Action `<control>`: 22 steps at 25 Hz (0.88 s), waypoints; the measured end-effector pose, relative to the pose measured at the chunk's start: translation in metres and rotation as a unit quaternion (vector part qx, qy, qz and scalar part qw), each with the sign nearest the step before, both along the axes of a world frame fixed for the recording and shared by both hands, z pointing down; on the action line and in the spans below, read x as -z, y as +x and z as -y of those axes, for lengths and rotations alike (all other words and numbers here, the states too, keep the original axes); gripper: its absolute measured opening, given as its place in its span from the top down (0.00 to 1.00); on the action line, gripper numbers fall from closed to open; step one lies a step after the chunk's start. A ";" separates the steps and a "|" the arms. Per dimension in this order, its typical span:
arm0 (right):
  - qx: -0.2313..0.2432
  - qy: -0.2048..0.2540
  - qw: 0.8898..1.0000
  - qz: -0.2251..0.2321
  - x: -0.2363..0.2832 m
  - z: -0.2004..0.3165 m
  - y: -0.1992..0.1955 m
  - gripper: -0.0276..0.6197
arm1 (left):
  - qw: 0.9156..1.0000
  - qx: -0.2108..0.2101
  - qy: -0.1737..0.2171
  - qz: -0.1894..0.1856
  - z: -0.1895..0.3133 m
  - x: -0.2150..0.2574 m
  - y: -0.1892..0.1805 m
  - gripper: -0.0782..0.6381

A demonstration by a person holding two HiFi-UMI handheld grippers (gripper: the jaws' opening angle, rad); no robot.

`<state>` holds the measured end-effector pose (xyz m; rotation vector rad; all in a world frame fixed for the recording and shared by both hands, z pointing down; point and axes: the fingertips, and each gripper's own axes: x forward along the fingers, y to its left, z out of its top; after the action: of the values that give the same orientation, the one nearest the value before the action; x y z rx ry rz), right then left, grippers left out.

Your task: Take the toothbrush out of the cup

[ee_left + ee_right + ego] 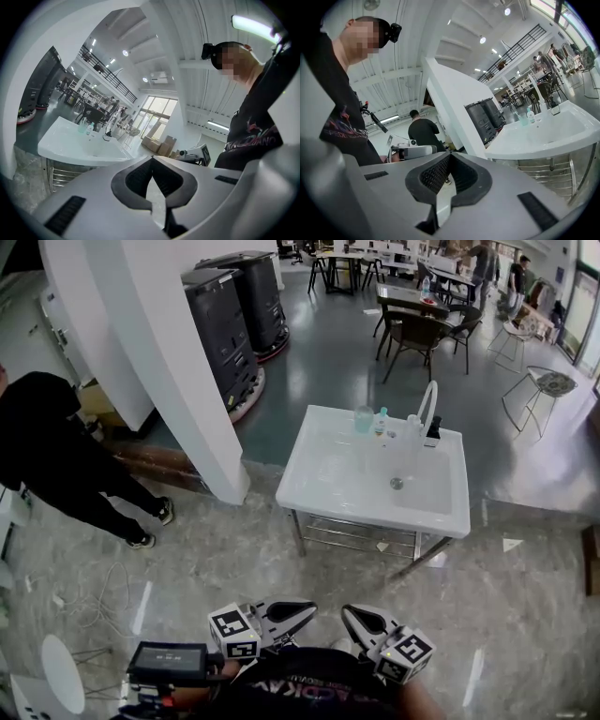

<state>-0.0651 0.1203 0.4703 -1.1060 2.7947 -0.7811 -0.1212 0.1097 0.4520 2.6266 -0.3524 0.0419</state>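
Head view: left tool [312,608] and right tool [346,613] clenched, empty, well apart from sink [309,486]. Back rim carries cup [364,419]; toothbrush too small to discern. Judged light, stiff, slim: pinch exposed handle, lift straight.

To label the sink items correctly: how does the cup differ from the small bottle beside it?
The cup is wider and pale teal all over; the bottle is slimmer, whitish with a teal cap. The cup stands farther left, the bottle nearer the faucet. Both stand upright at the back of the sink.
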 end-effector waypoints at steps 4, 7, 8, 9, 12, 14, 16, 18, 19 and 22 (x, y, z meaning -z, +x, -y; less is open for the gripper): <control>-0.017 0.000 0.999 0.038 0.011 0.005 0.006 0.94 | 1.000 -0.003 0.005 0.001 -0.001 -0.001 0.001 0.88; -0.020 0.003 0.998 0.054 0.017 0.005 0.012 0.94 | 1.000 0.001 0.000 0.001 -0.001 0.000 0.005 0.88; -0.019 0.004 0.998 0.054 0.018 0.004 0.015 0.94 | 1.000 0.003 0.000 0.001 -0.001 0.000 0.007 0.88; -0.019 0.004 0.998 0.054 0.018 0.004 0.019 0.94 | 1.000 0.005 -0.001 0.001 -0.001 0.001 0.011 0.88; -0.027 -0.004 0.998 0.058 0.019 0.002 0.032 0.94 | 1.000 0.008 0.004 0.002 -0.002 -0.001 0.022 0.88; -0.031 -0.001 0.998 0.059 0.020 0.002 0.042 0.94 | 1.000 0.010 0.006 0.003 -0.001 -0.002 0.029 0.88; -0.030 0.001 0.997 0.066 0.022 0.000 0.050 0.94 | 1.000 0.016 0.009 0.005 0.002 -0.005 0.035 0.88; -0.028 0.002 0.997 0.071 0.022 -0.004 0.061 0.94 | 1.000 0.022 0.014 0.009 0.005 -0.007 0.043 0.88; -0.029 0.001 0.997 0.069 0.020 -0.007 0.068 0.94 | 1.000 0.025 0.014 0.011 0.006 -0.008 0.048 0.88; -0.041 -0.007 0.997 0.064 0.018 -0.009 0.088 0.94 | 0.999 0.035 0.015 0.015 0.012 -0.007 0.061 0.88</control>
<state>0.0226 0.1293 0.4525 -1.1222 2.6268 -0.8337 -0.0603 0.0977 0.4595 2.6442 -0.4579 0.0546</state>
